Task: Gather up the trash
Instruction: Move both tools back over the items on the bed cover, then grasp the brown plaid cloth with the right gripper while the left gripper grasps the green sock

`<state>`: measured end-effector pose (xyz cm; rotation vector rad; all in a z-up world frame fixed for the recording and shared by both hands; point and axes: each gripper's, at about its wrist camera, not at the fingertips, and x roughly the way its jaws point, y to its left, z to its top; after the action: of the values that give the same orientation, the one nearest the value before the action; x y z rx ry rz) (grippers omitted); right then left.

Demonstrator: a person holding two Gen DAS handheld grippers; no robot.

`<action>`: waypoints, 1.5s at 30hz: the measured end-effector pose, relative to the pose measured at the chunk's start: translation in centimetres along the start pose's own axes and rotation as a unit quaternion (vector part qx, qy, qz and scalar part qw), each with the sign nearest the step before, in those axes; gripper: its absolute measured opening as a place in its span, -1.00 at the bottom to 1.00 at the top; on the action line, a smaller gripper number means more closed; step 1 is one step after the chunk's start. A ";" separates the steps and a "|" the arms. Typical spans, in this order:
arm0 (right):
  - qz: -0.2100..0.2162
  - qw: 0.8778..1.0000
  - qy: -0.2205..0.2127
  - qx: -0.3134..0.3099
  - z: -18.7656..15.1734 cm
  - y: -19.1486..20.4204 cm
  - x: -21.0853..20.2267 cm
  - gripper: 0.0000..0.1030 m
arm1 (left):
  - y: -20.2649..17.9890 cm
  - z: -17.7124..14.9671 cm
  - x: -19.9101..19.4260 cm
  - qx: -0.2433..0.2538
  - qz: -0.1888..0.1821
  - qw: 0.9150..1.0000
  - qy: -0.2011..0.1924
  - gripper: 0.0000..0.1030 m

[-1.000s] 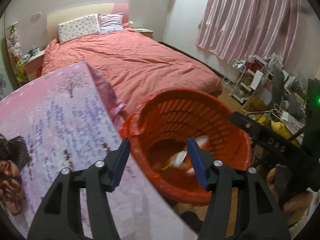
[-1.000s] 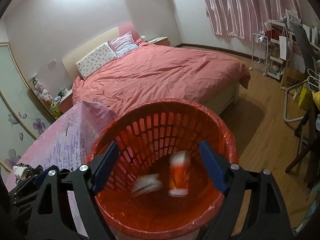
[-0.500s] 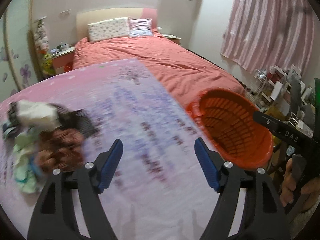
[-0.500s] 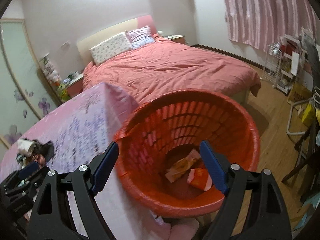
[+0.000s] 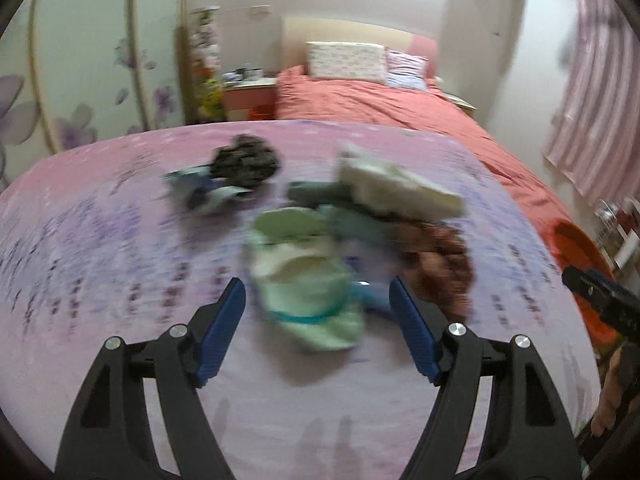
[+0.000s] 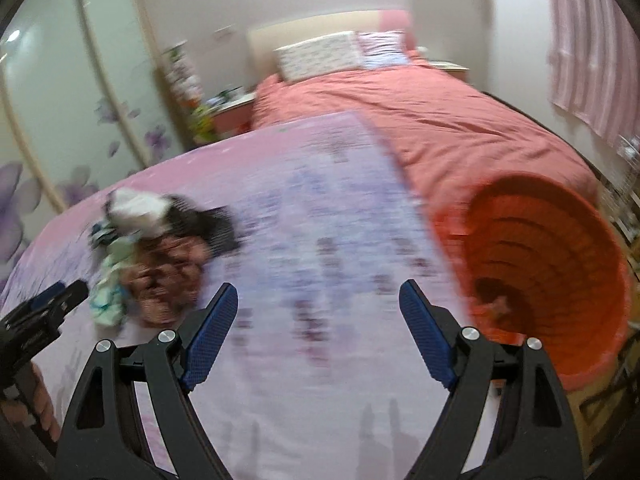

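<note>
A pile of trash lies on the pink flowered tablecloth [image 5: 100, 248]: a pale green wrapper [image 5: 308, 280], a cream packet [image 5: 396, 188], a brown crumpled piece [image 5: 436, 264] and a black crumpled piece [image 5: 244, 160]. My left gripper [image 5: 316, 316] is open and empty, just short of the green wrapper. My right gripper [image 6: 316, 328] is open and empty over bare cloth, with the pile [image 6: 156, 252] to its left. The orange basket [image 6: 548, 264] stands off the table's right edge with scraps at its bottom.
A bed with a red cover [image 6: 420, 112] lies beyond the table. A wardrobe with flower prints [image 6: 60, 112] is at the left and a pink curtain [image 5: 600, 100] at the right. A nightstand [image 5: 248, 96] stands by the bed.
Both grippers have swung left from over the orange basket to above the table. The left one now faces the trash pile. Both stayed open.
</note>
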<state>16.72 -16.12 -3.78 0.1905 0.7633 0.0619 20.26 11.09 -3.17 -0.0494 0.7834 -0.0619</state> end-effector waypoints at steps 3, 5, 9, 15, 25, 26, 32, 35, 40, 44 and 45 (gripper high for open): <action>0.028 0.999 0.008 -0.032 -0.1 3.9 1.2 0.60 | 2.2 -0.1 -0.2 -0.016 0.011 1.000 -0.002 0.42; 0.044 0.998 0.015 -0.050 -0.1 6.1 2.1 0.60 | 3.0 -0.3 -0.3 -0.022 0.013 1.000 -0.002 0.42; 0.051 0.996 0.036 -0.068 -0.1 8.5 4.0 0.60 | 4.4 -0.8 -0.3 -0.032 0.016 0.999 0.001 0.43; 0.083 0.992 0.088 -0.041 0.2 8.3 6.9 -0.18 | 5.2 -1.1 0.2 -0.040 0.007 0.999 0.010 0.44; 0.047 0.996 0.061 -0.043 -0.7 6.3 4.6 -0.63 | 2.5 -0.6 2.4 -0.034 -0.033 0.998 0.033 0.52; 0.038 0.997 0.059 -0.039 -0.5 6.0 4.7 -0.63 | 2.1 -0.6 2.6 -0.032 -0.034 0.998 0.034 0.54; -0.033 0.998 0.052 -0.014 0.0 2.9 4.7 -0.63 | 0.5 -0.9 3.6 -0.016 -0.031 0.998 0.048 0.54; -0.031 0.998 0.053 -0.012 -0.1 2.9 4.9 -0.63 | 0.3 -1.1 4.2 -0.012 -0.026 0.998 0.055 0.46; -0.021 0.998 0.053 -0.017 -0.2 3.4 4.7 -0.50 | 0.5 -1.3 5.2 -0.005 -0.019 0.998 0.064 -0.04; -0.009 0.999 0.050 -0.012 -0.2 2.7 4.4 -0.14 | 1.5 -0.9 5.6 -0.007 -0.008 0.998 0.064 -0.42; -0.007 0.999 0.048 -0.011 -0.2 2.6 4.3 0.07 | 2.3 -0.8 5.6 -0.014 -0.004 0.998 0.064 -0.43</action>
<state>19.68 -13.02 -6.37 0.1619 0.8587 0.0675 23.77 12.92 -7.86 -0.0752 0.9123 -0.0613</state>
